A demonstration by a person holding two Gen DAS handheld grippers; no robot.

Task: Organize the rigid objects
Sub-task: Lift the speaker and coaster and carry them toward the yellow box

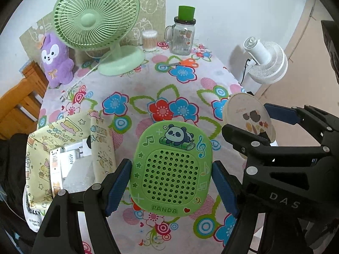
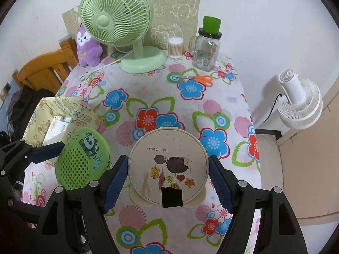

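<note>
My left gripper [image 1: 170, 182] is shut on a green panda speaker [image 1: 171, 167], its blue pads pressing both sides, held above the floral tablecloth [image 1: 148, 84]. My right gripper [image 2: 168, 180] is shut on a round cream mirror [image 2: 167, 167] with a hedgehog print and black tape at its bottom. The speaker also shows in the right wrist view [image 2: 82, 158], left of the mirror. The mirror shows in the left wrist view [image 1: 250, 118], held by the other gripper. A yellow patterned fabric box [image 1: 53, 148] with white boxes inside sits at the table's left edge.
At the back stand a green desk fan [image 1: 97, 21], a purple plush [image 1: 56, 61], a cotton swab tub [image 1: 149, 41] and a glass jar [image 1: 182, 36] with a green cup on top. Orange scissors [image 1: 186, 63] lie near the jar. A white fan [image 1: 267, 61] stands off the table's right edge.
</note>
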